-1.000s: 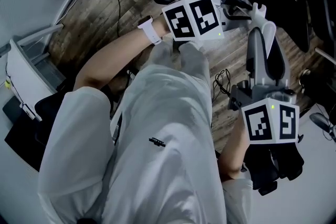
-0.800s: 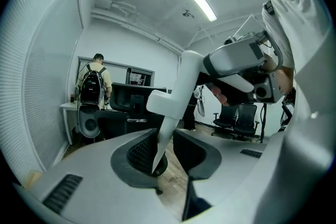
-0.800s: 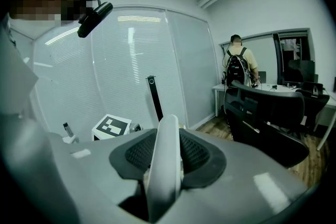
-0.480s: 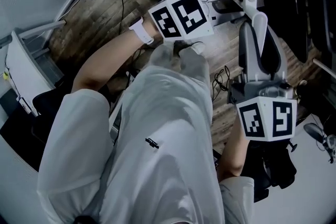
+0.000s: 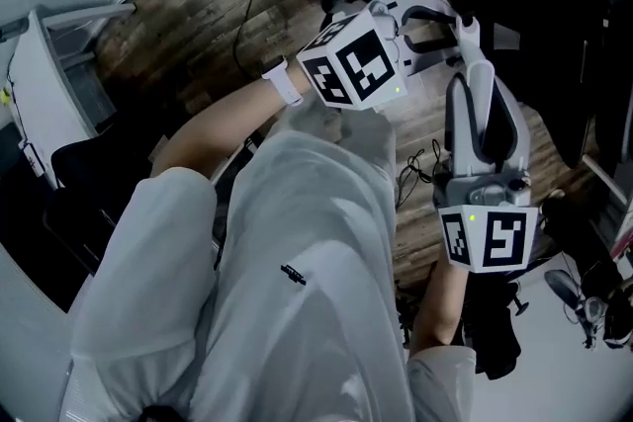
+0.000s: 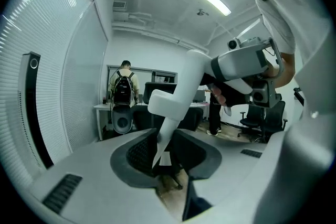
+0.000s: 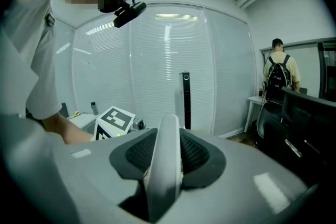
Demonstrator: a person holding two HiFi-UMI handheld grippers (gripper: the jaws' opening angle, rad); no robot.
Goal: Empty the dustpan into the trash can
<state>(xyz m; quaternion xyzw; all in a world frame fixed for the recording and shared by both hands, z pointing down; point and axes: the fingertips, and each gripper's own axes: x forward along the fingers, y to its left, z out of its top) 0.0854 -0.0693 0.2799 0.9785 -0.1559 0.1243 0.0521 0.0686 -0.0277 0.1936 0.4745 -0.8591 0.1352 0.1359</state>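
Our right tool [image 7: 168, 132] is clamped on the white, rounded plastic handle of the dustpan [image 7: 165, 181]. Both dark ribbed pads press its sides, and the handle stands upright in the middle of the jaws. Beyond that grip the handle runs on, bends, and tapers to a thin end that sits between the jaws of our left tool [image 6: 165, 136]. Those jaws have just been opening a little. They stand apart with a gap showing beside the thin end, so we see no squeeze on it. In the head view the two tools meet at their tips over the brown wooden plank floor [image 5: 188, 35], the left one up-frame of the right, just beyond our white clothing [image 5: 297, 242]. We cannot make out the pan itself in any view.
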